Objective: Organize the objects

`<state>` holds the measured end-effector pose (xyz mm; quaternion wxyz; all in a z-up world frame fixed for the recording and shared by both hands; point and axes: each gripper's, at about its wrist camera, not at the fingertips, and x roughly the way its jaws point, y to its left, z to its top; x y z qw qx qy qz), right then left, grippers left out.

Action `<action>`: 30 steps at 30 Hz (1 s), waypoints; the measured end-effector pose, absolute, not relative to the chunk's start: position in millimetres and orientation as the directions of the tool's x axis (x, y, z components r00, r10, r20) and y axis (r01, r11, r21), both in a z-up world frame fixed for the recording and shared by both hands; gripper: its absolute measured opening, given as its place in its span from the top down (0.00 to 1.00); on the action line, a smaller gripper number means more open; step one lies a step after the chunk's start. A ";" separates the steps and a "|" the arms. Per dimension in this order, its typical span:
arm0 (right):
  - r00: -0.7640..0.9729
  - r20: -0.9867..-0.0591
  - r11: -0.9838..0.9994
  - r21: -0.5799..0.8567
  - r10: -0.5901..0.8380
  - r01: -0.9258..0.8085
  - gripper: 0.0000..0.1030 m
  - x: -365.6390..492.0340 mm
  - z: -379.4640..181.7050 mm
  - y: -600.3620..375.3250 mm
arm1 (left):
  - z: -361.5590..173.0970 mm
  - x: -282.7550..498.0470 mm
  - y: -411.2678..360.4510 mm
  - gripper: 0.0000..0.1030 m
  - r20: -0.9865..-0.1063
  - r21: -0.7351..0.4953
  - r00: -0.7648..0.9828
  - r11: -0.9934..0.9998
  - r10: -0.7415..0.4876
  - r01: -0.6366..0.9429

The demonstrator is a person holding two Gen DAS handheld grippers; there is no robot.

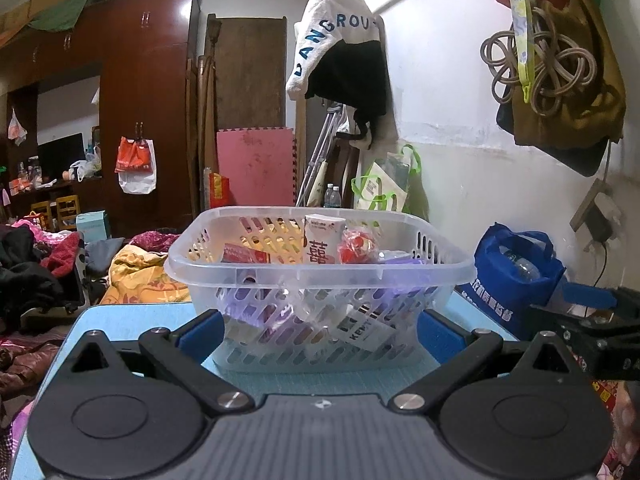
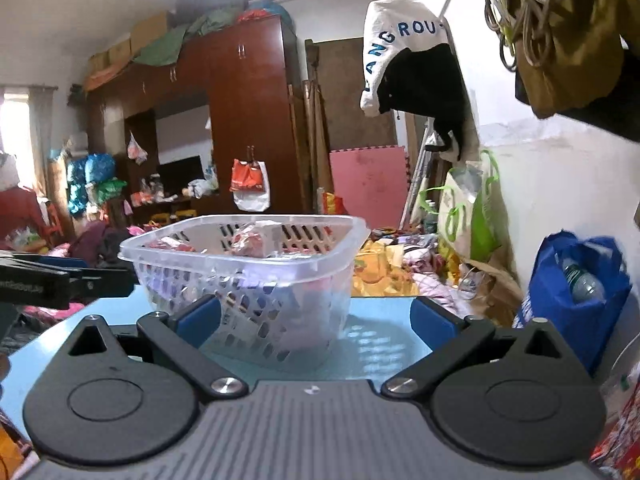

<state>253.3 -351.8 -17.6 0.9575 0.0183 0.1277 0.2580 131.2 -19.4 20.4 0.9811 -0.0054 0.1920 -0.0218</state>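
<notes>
Basket (image 1: 320, 264) packed, mid-frame on the blue table (image 1: 132, 316)

Both claws — left claw (image 1: 320, 330), right claw (image 2: 316, 320) — hung apart and empty, apparently since everything already sat inside.

The bench (image 1: 132, 322) has a light blue top with a fine ribbed texture and a rounded near-left corner. On it stands a clear plastic basket (image 1: 320, 276) with slotted walls, resting flat near the far edge. From the right wrist view the same basket (image 2: 244, 268) sits left of centre on the bench (image 2: 380, 336), whose bare surface beside it catches bright reflections. At the bench's right edge leans a blue fabric bag (image 1: 516, 276); whether it rests on the top is unclear.
</notes>
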 end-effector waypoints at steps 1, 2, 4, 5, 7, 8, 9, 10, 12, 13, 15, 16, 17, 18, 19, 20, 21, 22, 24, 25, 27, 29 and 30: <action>0.832 -0.230 0.862 0.108 0.506 -0.494 0.00 251.9 -19.7 -353.3 | 20.1 131.1 -20.0 0.00 -0.377 -0.015 0.925 0.999 -0.042 0.039; 0.831 -0.227 0.861 0.112 0.508 -0.496 0.00 251.5 -19.6 -354.2 | 19.8 130.7 -19.9 0.00 -0.377 -0.014 0.926 0.999 -0.039 0.037; 0.835 -0.225 0.865 0.113 0.501 -0.489 0.00 250.8 -18.2 -355.3 | 20.3 130.2 -19.9 0.00 -0.376 -0.018 0.926 0.999 -0.038 0.034; 0.838 -0.224 0.867 0.109 0.497 -0.485 0.00 250.4 -16.8 -355.2 | 20.6 130.0 -19.7 0.00 -0.376 -0.021 0.926 0.999 -0.040 0.034; 0.843 -0.221 0.871 0.105 0.491 -0.480 0.00 250.4 -13.9 -355.6 | 21.4 128.8 -19.1 0.00 -0.374 -0.026 0.927 0.999 -0.040 0.033; 0.843 -0.221 0.871 0.103 0.490 -0.480 0.00 250.0 -13.5 -355.7 | 21.6 128.4 -19.1 0.00 -0.373 -0.026 0.927 0.999 -0.038 0.031; 0.842 -0.223 0.871 0.099 0.490 -0.481 0.00 250.1 -13.0 -355.5 | 21.8 128.8 -19.6 0.00 -0.374 -0.023 0.927 0.999 -0.036 0.030; 0.842 -0.225 0.871 0.096 0.490 -0.482 0.00 249.6 -13.2 -354.9 | 22.2 129.1 -20.0 0.00 -0.374 -0.021 0.927 0.999 -0.036 0.030; 0.838 -0.229 0.868 0.095 0.495 -0.487 0.00 249.9 -13.3 -354.4 | 22.1 129.3 -20.2 0.00 -0.376 -0.019 0.926 0.999 -0.034 0.030; 0.834 -0.232 0.865 0.095 0.501 -0.493 0.00 250.5 -13.0 -354.4 | 21.9 129.4 -20.4 0.00 -0.377 -0.018 0.926 0.999 -0.035 0.030; 0.832 -0.233 0.863 0.098 0.504 -0.495 0.00 250.8 -12.8 -355.1 | 21.8 130.0 -20.4 0.00 -0.380 -0.021 0.924 0.999 -0.037 0.032; 0.831 -0.234 0.863 0.100 0.505 -0.496 0.00 250.9 -12.7 -355.6 | 21.7 130.2 -20.4 0.00 -0.381 -0.023 0.924 0.999 -0.040 0.034; 0.831 -0.234 0.862 0.099 0.505 -0.496 0.00 251.0 -12.6 -355.5 | 21.6 130.2 -20.2 0.00 -0.382 -0.024 0.923 0.999 -0.042 0.035; 0.830 -0.235 0.861 0.100 0.507 -0.498 0.00 250.8 -12.8 -355.7 | 21.6 130.4 -20.0 0.00 -0.383 -0.024 0.923 0.999 -0.043 0.037; 0.828 -0.236 0.861 0.102 0.508 -0.499 0.00 251.0 -12.8 -356.0 | 21.5 130.4 -20.5 0.00 -0.384 -0.023 0.922 0.999 -0.043 0.037; 0.828 -0.236 0.860 0.104 0.508 -0.499 0.00 250.7 -13.0 -356.0 | 21.4 131.0 -20.7 0.00 -0.384 -0.024 0.922 0.999 -0.044 0.038; 0.828 -0.237 0.861 0.104 0.508 -0.499 0.00 250.7 -12.8 -356.0 | 21.6 130.9 -21.0 0.00 -0.384 -0.023 0.922 0.999 -0.045 0.039; 0.828 -0.237 0.860 0.104 0.508 -0.499 0.00 250.7 -12.9 -355.9 | 21.8 130.9 -21.3 0.00 -0.383 -0.022 0.922 0.999 -0.045 0.039; 0.827 -0.238 0.860 0.099 0.509 -0.501 0.00 251.1 -12.7 -356.2 | 22.2 130.8 -21.0 0.00 -0.383 -0.021 0.923 0.999 -0.044 0.039; 0.827 -0.239 0.860 0.095 0.509 -0.502 0.00 250.8 -12.7 -355.9 | 21.9 130.7 -20.7 0.00 -0.384 -0.021 0.922 0.999 -0.043 0.038; 0.828 -0.239 0.860 0.087 0.507 -0.502 0.00 249.7 -12.6 -354.9 | 22.1 131.0 -20.6 0.00 -0.385 -0.021 0.922 0.999 -0.041 0.036; 0.828 -0.237 0.860 0.082 0.508 -0.504 0.00 249.0 -12.3 -354.1 | 22.1 132.2 -20.0 0.00 -0.388 -0.022 0.921 0.999 -0.039 0.033; 0.828 -0.236 0.859 0.082 0.509 -0.505 0.00 248.6 -12.3 -354.0 | 21.8 133.1 -19.6 0.00 -0.390 -0.023 0.920 0.999 -0.037 0.030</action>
